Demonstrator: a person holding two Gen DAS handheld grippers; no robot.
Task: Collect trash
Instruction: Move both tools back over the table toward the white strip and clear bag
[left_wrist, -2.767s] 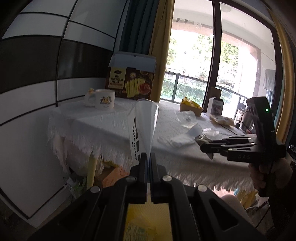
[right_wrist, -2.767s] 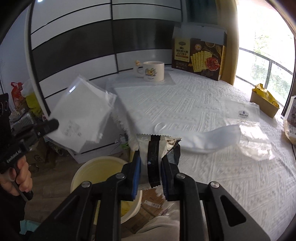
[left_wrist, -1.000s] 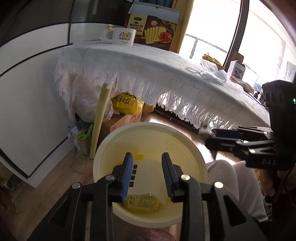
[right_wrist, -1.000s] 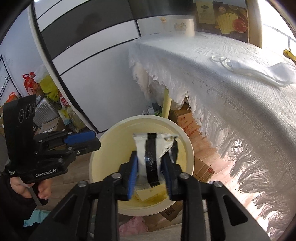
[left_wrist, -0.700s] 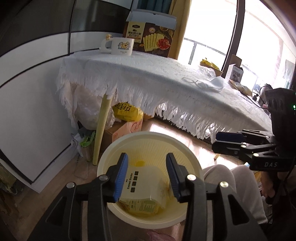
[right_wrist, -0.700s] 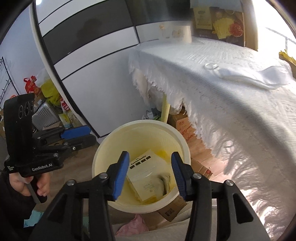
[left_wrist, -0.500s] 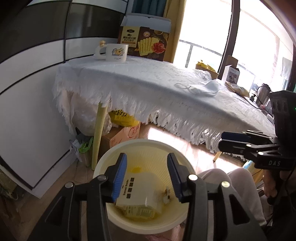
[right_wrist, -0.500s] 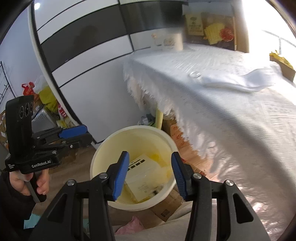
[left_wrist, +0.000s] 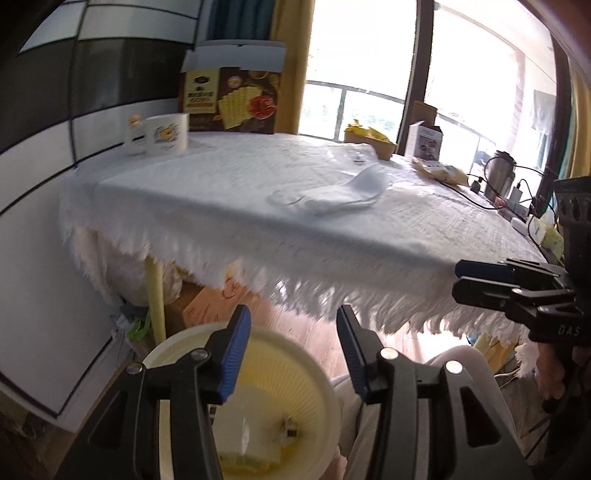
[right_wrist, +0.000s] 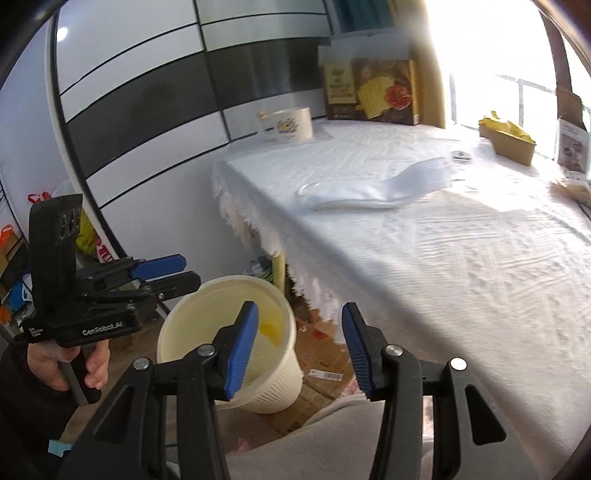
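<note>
We are lifting both tongs away from the cream bin (right_wrist: 229, 343), and both are now empty: a second ago the right tongs (right_wrist: 299, 350) were still clamped on a white wrapper with a black stripe over the bin, and the left tongs (left_wrist: 291, 354) were parting above a flat packet. Those two pieces are now lying inside the bin, the flat packet (left_wrist: 251, 446) showing pale at the bottom in the left wrist view. The left tongs are still opening a little with nothing between the blue pads; the right tongs are standing apart, also with nothing between them. We are reading this as one drop finished and a return trip starting.

Farther off, on the white-clothed counter (right_wrist: 461, 266), more trash is waiting: a white face mask (left_wrist: 343, 192) is lying near the front edge, with a clear plastic bag (left_wrist: 354, 155) just behind it. Beyond those, a mug (left_wrist: 162, 133) and a cracker box (left_wrist: 232, 99) are standing at the far end; we are judging them not to be trash.
</note>
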